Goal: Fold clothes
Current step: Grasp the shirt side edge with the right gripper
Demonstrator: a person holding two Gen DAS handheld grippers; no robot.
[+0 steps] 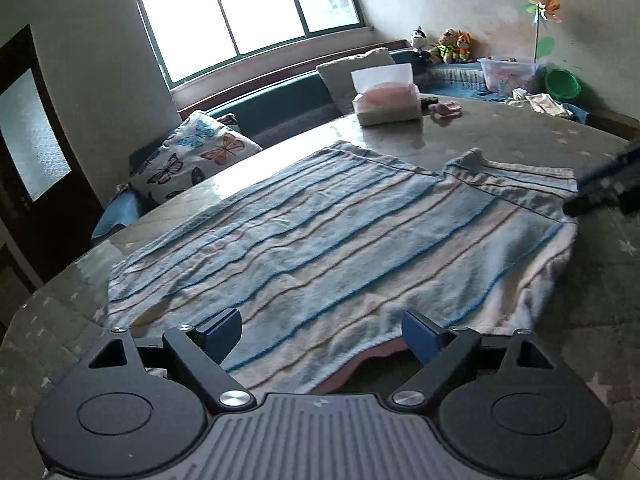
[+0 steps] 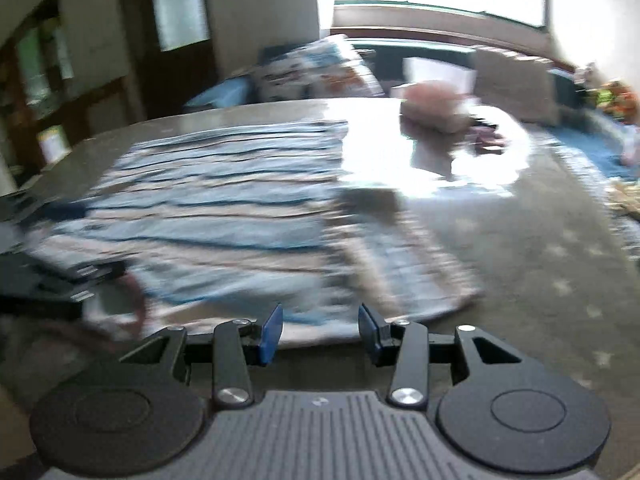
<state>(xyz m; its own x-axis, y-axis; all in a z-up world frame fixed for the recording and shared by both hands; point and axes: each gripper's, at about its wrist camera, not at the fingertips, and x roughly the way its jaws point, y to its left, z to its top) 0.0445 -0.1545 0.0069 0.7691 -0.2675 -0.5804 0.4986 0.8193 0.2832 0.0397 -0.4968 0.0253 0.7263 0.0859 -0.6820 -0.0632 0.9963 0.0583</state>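
Household room, window behind; a round glossy table carries the work.

Nearest, the left gripper stands at the near hem of the striped garment. Its blue pads are well apart and hold nothing, with the hem lying between and just ahead of them. The right gripper likewise has its pads apart and empty, at the garment's near right corner; that view is blurred, so contact cannot be confirmed.

The garment lies spread flat on the table, stripes running across the left gripper's line of sight. It extends away from the fingers toward the window, collar and a short sleeve at the far right. Whether it is spread for folding or has already taken a fold cannot be settled; judged only, both grippers are equally near the hem.

Beyond it sit a tissue box, then cushions.
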